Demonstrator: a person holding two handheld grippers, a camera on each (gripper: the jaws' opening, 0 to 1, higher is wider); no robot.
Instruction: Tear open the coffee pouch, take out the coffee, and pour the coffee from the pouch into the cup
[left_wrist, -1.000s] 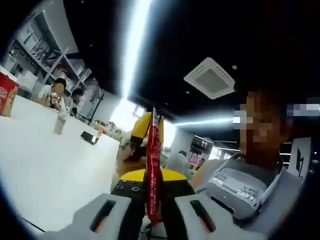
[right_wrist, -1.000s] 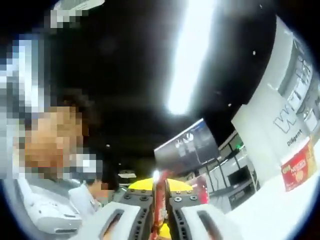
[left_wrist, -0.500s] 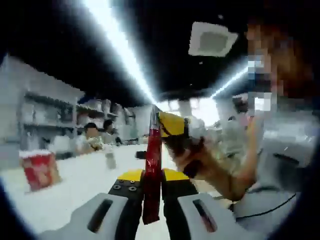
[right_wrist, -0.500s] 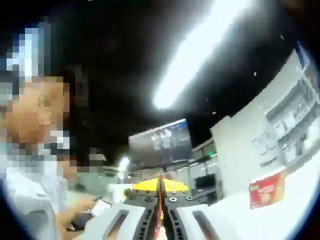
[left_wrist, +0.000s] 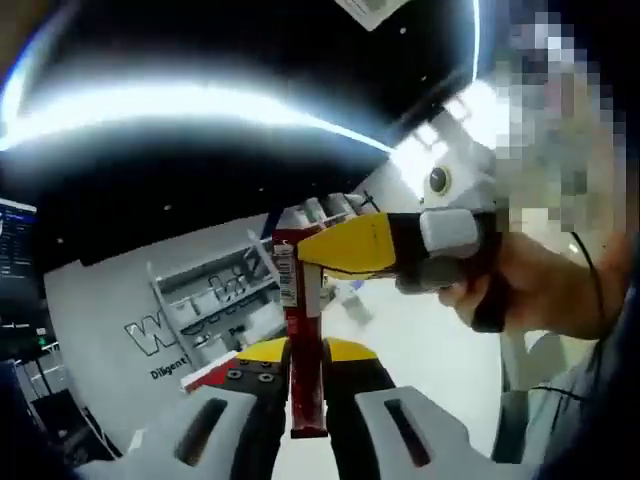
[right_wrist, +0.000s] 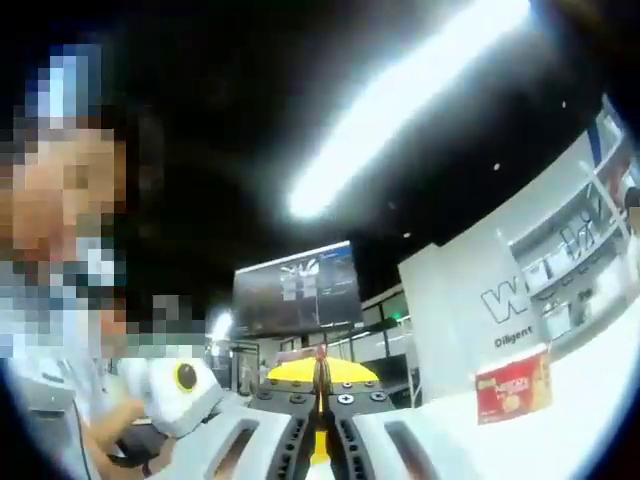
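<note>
the left gripper (left_wrist: 305, 400) pinches the slim red foil coffee pouch (left_wrist: 299, 330) upright, steadying it so the right gripper (left_wrist: 330, 252), jaws pressed on its top edge, can tear beyond; a red box (right_wrist: 513, 386) sits far off

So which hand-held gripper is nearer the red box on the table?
Neither, clearly. Both are raised off the table, shut on the coffee pouch, with the red box lying beyond them. The views don't settle which is closer.
</note>
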